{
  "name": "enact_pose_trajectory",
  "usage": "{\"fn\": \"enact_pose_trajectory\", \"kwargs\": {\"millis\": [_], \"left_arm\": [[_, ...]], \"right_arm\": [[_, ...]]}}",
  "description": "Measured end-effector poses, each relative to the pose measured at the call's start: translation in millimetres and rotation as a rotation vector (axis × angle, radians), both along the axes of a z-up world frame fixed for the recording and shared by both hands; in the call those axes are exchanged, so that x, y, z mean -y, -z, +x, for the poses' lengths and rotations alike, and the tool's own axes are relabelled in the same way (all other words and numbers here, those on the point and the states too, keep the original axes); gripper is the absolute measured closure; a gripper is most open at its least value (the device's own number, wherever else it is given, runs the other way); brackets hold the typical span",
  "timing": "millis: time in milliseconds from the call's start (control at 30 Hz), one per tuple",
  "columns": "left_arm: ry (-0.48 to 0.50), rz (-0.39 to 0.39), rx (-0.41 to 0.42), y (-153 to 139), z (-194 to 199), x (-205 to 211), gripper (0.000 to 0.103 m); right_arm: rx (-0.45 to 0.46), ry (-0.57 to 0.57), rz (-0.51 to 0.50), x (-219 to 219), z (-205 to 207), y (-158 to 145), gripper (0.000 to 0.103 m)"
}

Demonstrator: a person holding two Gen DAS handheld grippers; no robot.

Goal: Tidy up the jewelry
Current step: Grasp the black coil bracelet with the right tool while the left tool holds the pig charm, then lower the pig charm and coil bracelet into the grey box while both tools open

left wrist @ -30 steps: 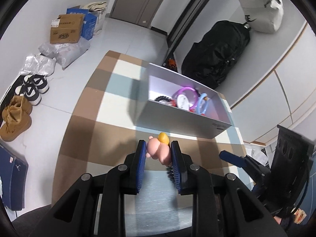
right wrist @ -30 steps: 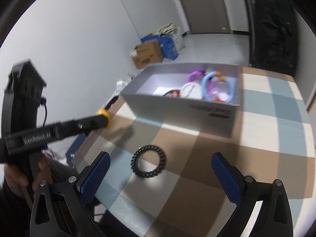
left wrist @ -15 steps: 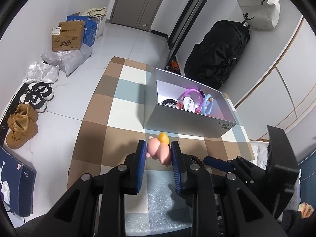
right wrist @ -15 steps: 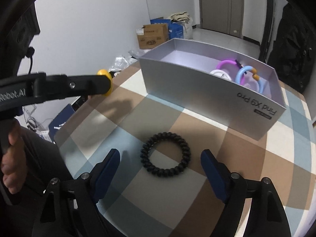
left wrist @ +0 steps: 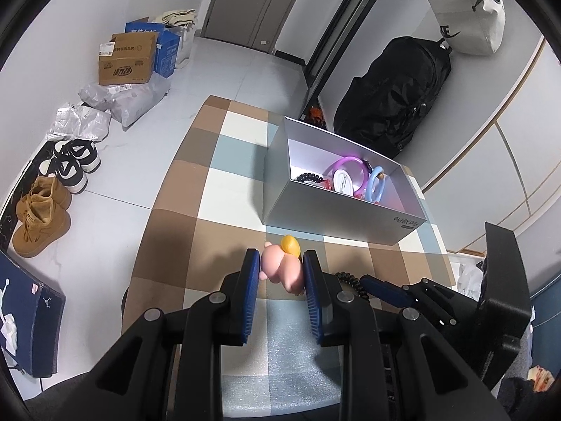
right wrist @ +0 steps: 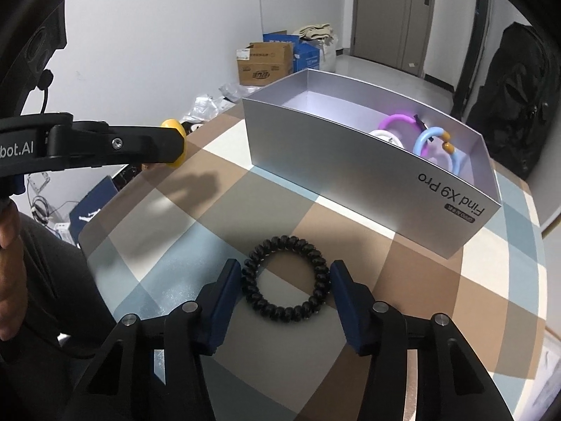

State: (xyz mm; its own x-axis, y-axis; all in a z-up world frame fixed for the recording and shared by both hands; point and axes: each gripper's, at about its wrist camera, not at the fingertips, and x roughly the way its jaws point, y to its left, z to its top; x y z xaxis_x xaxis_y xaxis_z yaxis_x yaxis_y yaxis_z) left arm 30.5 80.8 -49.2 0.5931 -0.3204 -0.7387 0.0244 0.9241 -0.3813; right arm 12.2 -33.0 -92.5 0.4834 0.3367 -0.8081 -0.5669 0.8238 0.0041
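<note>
Right gripper [right wrist: 285, 273] is sitting low over the checked tablecloth [right wrist: 196, 217], tongs apart, straddling a black coil hair tie [right wrist: 285, 279] that is lying flat on the cloth. The blue pads [right wrist: 228, 291] are standing just beside the tie's outer rim on either side; whether they are touching it cannot be told.

Left gripper [left wrist: 280, 270] is hanging above the near part of the table, tongs together and clamping a small pink figure charm [left wrist: 282, 268] topped with a yellow bead [left wrist: 290, 244]. From the right wrist view only the yellow tip is showing past the finger end.

Beyond both, a silver box [right wrist: 350, 175] is standing open on the cloth, lettered "Find X9 Pro" on its side. Inside it are lying a purple ring [left wrist: 345, 163], a light blue ring [left wrist: 376, 184], a white round piece [left wrist: 343, 182] and another black coil tie [left wrist: 308, 177].

Farther off, on the floor: cardboard carton [left wrist: 128, 59], shoes [left wrist: 72, 165], black backpack [left wrist: 392, 105] leaning by the wall.
</note>
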Motion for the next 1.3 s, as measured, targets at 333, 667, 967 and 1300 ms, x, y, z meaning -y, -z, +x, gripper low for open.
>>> {"fn": "enact_pose_trajectory", "kwargs": {"millis": [333,667,967,1300], "left_arm": [[0.007,-0.002,0.007,-4,3,7,0.083],[0.028,-0.007,0.007,-6,11,24,0.083],[0.068,-0.003,0.042,-18,18,47,0.083],[0.061,0.04,0.075,-37,38,56,0.083]], "right_arm": [[-0.042,0.059,0.085,23,11,-7,0.056],[-0.094,0.153,0.205,60,20,-14,0.057],[-0.079,0.221,0.296,98,28,-39,0.057],[-0.034,0.223,0.4,112,38,-73,0.057]]}}
